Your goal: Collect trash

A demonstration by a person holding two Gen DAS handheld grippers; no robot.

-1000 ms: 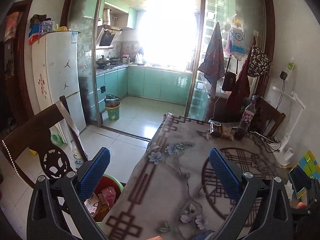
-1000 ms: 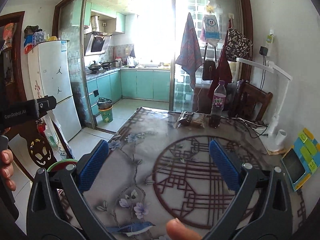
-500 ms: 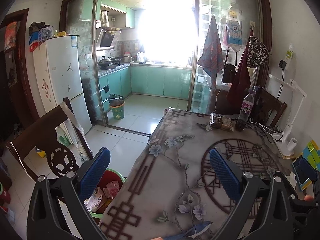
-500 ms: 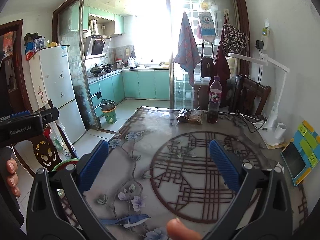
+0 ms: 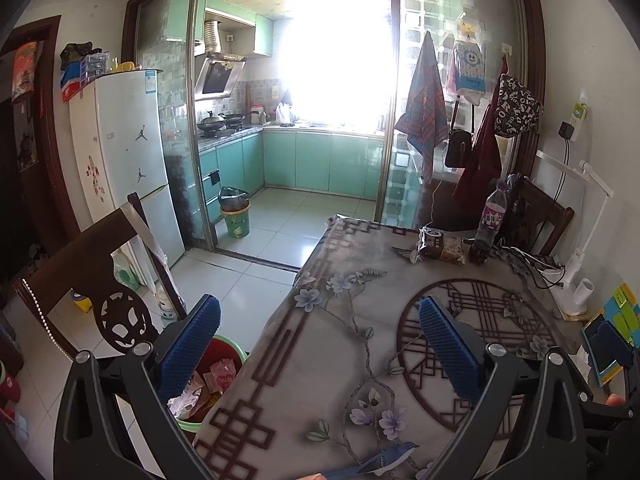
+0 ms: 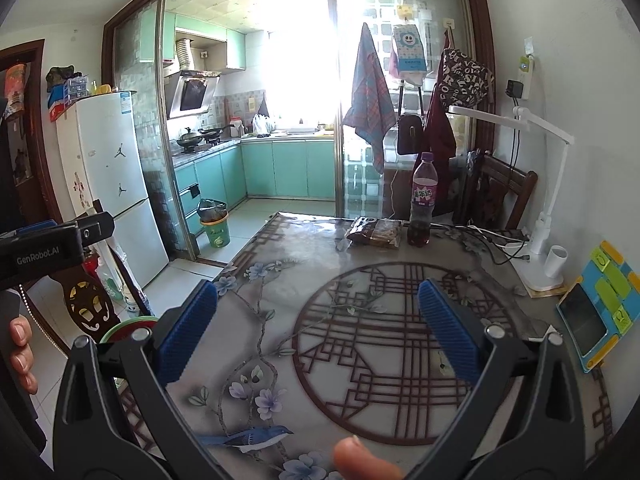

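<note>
Held both hand-held grippers, left and right, wide apart and empty above the table. Down-left, wrappers already in the red bin. Far ahead, a snack packet beside a bottle, seemingly uncollected.

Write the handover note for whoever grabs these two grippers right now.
Left gripper: open, empty, held above the table's left edge.
Right gripper: open, empty, over the table's middle.
Trash left: a snack wrapper lies at the far end of the table, beside a purple-label bottle with some dark drink in it; whether the bottle counts as trash is your call.
Bin: the green-rimmed bin on the floor by the table's left edge already holds wrappers.
Next, probably: reach forward for the wrapper and drop it in that bin.
</note>
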